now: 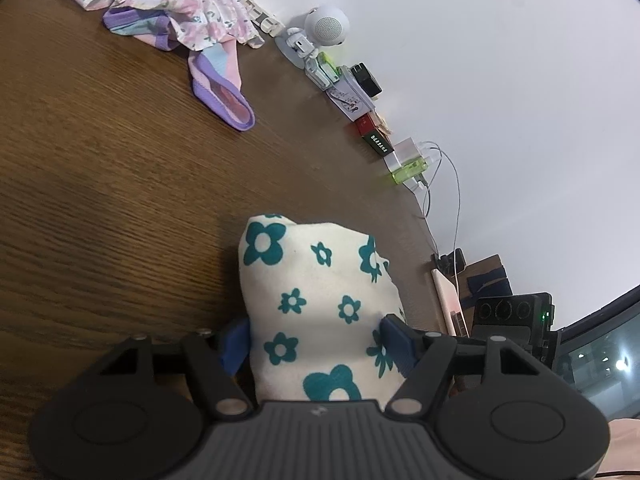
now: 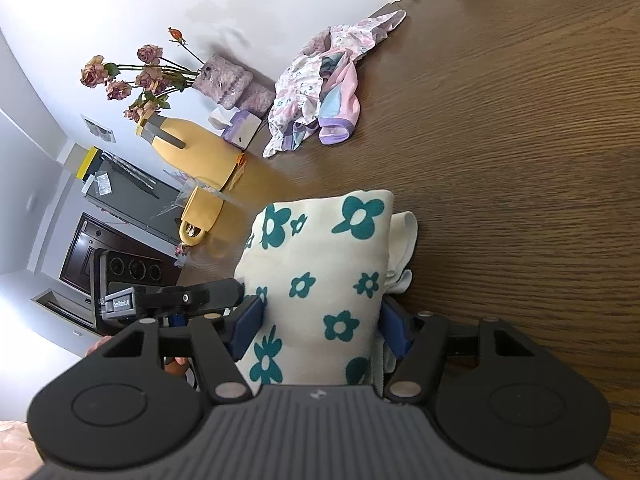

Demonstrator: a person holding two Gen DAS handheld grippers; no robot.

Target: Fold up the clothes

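Note:
A folded cream garment with teal flowers [image 1: 312, 272] [image 2: 328, 248] is bundled on the brown wooden table [image 1: 100, 160] [image 2: 520, 140]. My left gripper [image 1: 316, 340] is shut on it, its blue pads pressing into both sides of the cloth. Across the same bundle, my right gripper [image 2: 322, 328] has its blue pads clamped on either flank. The other gripper's black body shows at the edge of each view [image 1: 512, 312] [image 2: 160, 300]. The bundle's lower part is hidden behind the gripper bodies.
A loose pile of pink floral and purple-trimmed clothes [image 1: 172, 4] [image 2: 320, 84] lies further back. Along the wall stand a white round speaker figure [image 1: 320, 28], small boxes [image 1: 352, 96] and a green charger with cables [image 1: 408, 168]. A yellow vase of dried roses [image 2: 192, 148] and a tissue box [image 2: 240, 128] stand at one end.

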